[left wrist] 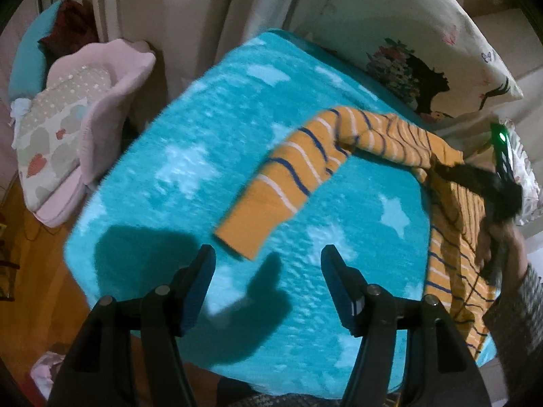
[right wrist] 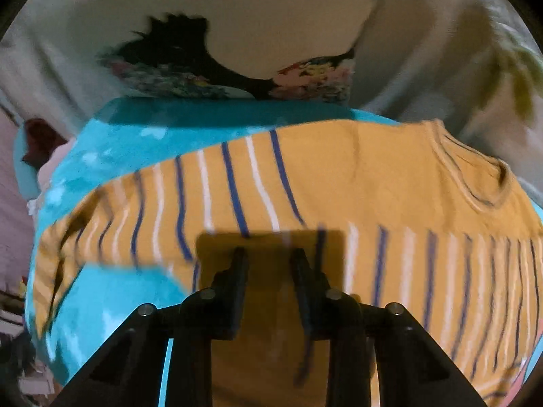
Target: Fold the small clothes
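A small orange shirt with blue and white stripes point(left wrist: 295, 173) lies on a turquoise blanket with white stars point(left wrist: 190, 169); one long sleeve stretches toward my left gripper. My left gripper point(left wrist: 268, 254) is open and empty, hovering just short of the sleeve cuff. The right gripper point(left wrist: 488, 183) shows at the shirt's right side in the left wrist view. In the right wrist view the shirt point(right wrist: 339, 183) fills the frame, neckline at the right. My right gripper point(right wrist: 268, 254) is over the shirt body with a narrow gap between its fingers; whether cloth is pinched I cannot tell.
A printed cushion point(left wrist: 424, 57) leans behind the blanket. A pink baby seat with a patterned pillow point(left wrist: 78, 125) stands at the left on the wooden floor point(left wrist: 40, 271). Curtains point(left wrist: 203, 6) hang behind. The blanket's edge drops off at the left and front.
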A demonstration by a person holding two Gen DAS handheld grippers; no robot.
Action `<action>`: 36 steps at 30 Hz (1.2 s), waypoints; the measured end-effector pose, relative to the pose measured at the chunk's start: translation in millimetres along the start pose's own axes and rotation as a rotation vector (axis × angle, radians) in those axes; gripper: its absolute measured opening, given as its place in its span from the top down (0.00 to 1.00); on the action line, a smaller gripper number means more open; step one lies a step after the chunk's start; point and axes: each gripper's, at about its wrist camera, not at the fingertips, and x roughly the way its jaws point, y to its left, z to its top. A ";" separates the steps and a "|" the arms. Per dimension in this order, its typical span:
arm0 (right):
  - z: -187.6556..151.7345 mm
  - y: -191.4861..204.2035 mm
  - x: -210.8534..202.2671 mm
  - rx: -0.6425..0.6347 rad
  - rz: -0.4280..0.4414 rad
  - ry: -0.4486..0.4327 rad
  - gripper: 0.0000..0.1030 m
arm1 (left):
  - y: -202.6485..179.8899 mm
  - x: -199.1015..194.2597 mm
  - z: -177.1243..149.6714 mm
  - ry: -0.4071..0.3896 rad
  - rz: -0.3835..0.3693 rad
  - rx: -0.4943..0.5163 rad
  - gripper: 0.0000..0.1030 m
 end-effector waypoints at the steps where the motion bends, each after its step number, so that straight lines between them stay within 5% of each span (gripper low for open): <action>1: 9.6 1.6 8.5 0.003 -0.014 0.004 0.71 | 3.3 -1.9 1.7 -0.007 0.009 0.002 0.36; 6: 25.9 10.3 6.2 -0.012 -0.053 -0.010 0.68 | 14.7 1.2 11.7 -0.021 0.014 0.021 0.29; 8: 18.4 11.6 -14.8 -0.008 -0.037 -0.055 0.52 | 13.0 9.2 13.9 -0.012 0.008 0.043 0.29; 13: -20.8 7.6 -59.0 -0.023 0.008 -0.099 0.47 | -3.8 43.5 17.1 0.036 0.010 0.156 0.29; 15: -35.6 -0.6 -69.5 -0.004 0.013 -0.100 0.47 | -9.9 56.0 20.1 0.064 0.027 0.192 0.53; 16: -43.7 -7.0 -73.4 0.016 0.018 -0.095 0.47 | -11.8 56.6 25.2 0.060 0.056 0.200 0.78; 17: -51.9 -14.2 -75.4 0.038 0.021 -0.090 0.47 | -10.0 54.8 32.1 0.069 0.020 0.181 0.86; 19: -64.9 -23.2 -80.2 0.077 0.028 -0.083 0.47 | 4.2 41.0 60.8 0.053 -0.100 0.074 0.86; 24: -82.5 -49.7 -85.8 0.151 0.025 -0.070 0.47 | 38.2 -6.7 136.5 -0.064 -0.161 -0.071 0.86; 27: -86.3 -50.3 -85.7 0.165 0.034 -0.068 0.47 | 52.9 -21.2 156.6 -0.092 -0.131 -0.146 0.68; 28: -87.1 -46.9 -84.9 0.158 0.041 -0.065 0.47 | 55.7 -22.4 159.3 -0.102 -0.097 -0.164 0.51; 29: -87.3 -43.6 -84.1 0.152 0.047 -0.063 0.47 | 61.5 -24.4 158.7 -0.114 -0.075 -0.181 0.44; 36: -75.1 32.2 -74.6 -0.026 0.165 -0.039 0.47 | 88.0 -19.1 110.6 -0.070 -0.059 -0.243 0.41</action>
